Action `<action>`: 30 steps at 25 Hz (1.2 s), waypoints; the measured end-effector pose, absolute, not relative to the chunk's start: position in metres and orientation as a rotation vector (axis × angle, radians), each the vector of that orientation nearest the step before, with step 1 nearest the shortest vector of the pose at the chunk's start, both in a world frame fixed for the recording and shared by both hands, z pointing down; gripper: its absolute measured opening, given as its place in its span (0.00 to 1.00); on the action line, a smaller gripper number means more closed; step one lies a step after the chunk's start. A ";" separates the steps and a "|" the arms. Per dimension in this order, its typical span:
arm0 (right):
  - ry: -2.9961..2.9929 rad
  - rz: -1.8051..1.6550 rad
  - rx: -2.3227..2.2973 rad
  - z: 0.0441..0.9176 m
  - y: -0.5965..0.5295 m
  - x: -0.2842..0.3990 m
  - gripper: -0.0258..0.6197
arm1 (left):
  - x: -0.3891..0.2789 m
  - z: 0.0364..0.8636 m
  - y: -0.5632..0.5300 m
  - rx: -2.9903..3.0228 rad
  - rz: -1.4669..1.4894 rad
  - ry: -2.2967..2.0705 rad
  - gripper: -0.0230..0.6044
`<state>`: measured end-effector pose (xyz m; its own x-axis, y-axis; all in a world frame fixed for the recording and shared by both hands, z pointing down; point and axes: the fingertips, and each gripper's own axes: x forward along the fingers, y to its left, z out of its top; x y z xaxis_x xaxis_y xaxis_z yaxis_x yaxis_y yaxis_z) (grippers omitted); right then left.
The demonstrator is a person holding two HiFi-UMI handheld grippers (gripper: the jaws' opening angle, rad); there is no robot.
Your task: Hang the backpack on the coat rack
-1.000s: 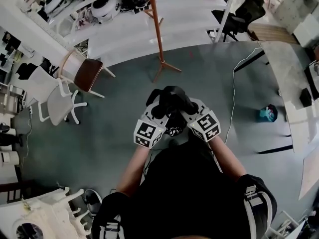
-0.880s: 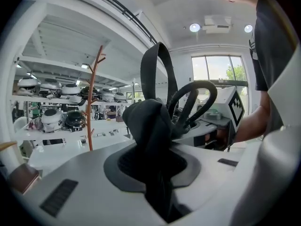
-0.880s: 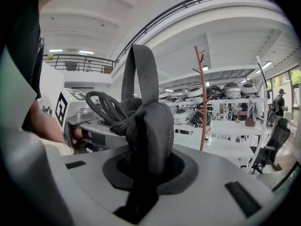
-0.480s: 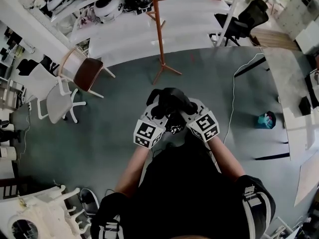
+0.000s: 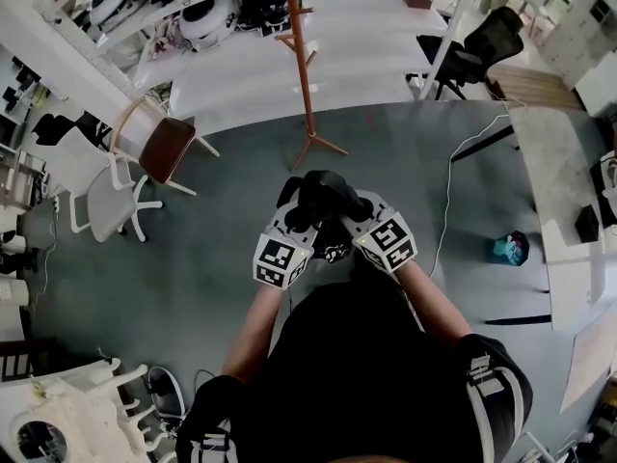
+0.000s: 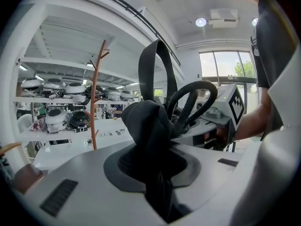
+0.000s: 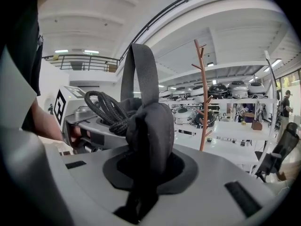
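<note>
I hold a black backpack in front of the person's body, one gripper on each side. My left gripper is shut on a bunched padded strap; a webbing loop stands up above it. My right gripper is shut on another padded fold of the backpack, with a braided cord handle beside it. The wooden coat rack stands ahead on the grey floor, apart from the backpack. It also shows in the left gripper view as a thin pole and in the right gripper view.
A brown-seated chair and a white swivel chair stand at the left. A black office chair is at the far right. White tables with helmets run behind the rack. A cable and a teal object lie right.
The person has walked forward with the backpack. The coat rack and the chairs have slid nearer in the head view. Both grips are unchanged.
</note>
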<state>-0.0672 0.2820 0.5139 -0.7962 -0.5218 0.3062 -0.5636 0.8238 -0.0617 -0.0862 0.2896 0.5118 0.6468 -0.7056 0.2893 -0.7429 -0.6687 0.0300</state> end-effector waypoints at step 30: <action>-2.789 0.202 0.524 0.523 0.179 0.032 0.17 | 0.015 0.516 0.194 2.537 0.391 -1.449 0.18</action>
<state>0.0321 0.1795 0.5230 -0.8899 -0.3322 0.3126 -0.3737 0.9239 -0.0820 0.0148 0.1936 0.5163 0.4864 -0.8127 0.3208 -0.8638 -0.5024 0.0369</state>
